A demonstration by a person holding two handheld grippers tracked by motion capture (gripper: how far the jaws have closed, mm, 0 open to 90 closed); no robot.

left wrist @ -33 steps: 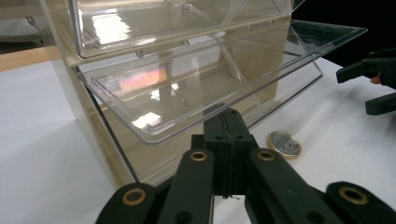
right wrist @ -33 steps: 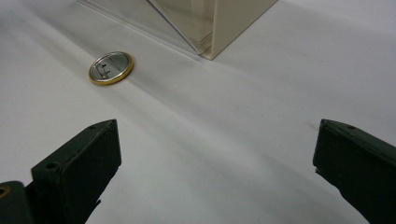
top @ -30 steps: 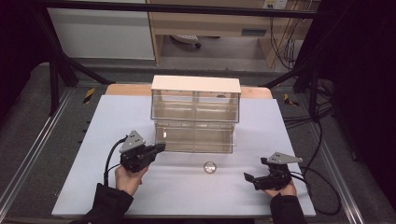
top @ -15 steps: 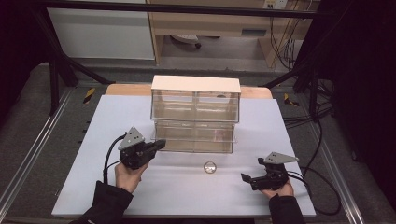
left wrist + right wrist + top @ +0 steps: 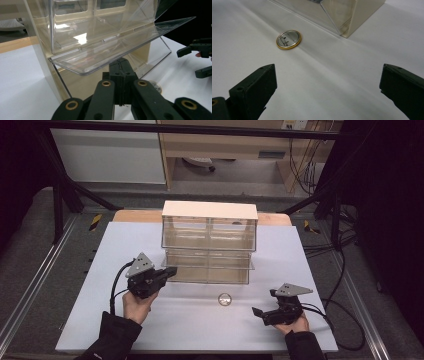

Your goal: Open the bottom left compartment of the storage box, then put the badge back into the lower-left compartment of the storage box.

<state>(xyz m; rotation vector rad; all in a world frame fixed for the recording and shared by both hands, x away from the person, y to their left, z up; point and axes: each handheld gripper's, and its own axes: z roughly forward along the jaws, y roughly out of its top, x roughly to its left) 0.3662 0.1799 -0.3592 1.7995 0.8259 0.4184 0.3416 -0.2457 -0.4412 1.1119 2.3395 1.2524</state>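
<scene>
Held low near the front edge of the white tabletop [image 5: 100,270]: right gripper [image 5: 265,312] at 5 o'clock, jaws wide apart and empty, left gripper [image 5: 170,271] at 9 o'clock, jaws pressed together on nothing. Lay flat between them, just short of the cabinet: gold-rimmed round badge [image 5: 225,299]. Stood at 12 o'clock: clear drawer cabinet [image 5: 209,232], lower flap [image 5: 130,42] tilted open above the left gripper's tips.

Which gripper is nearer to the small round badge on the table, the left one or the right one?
Right. The right gripper rests just right of the round badge, jaws open toward it. The left gripper is farther, up and left, jaws shut under the clear flap of the case.
</scene>
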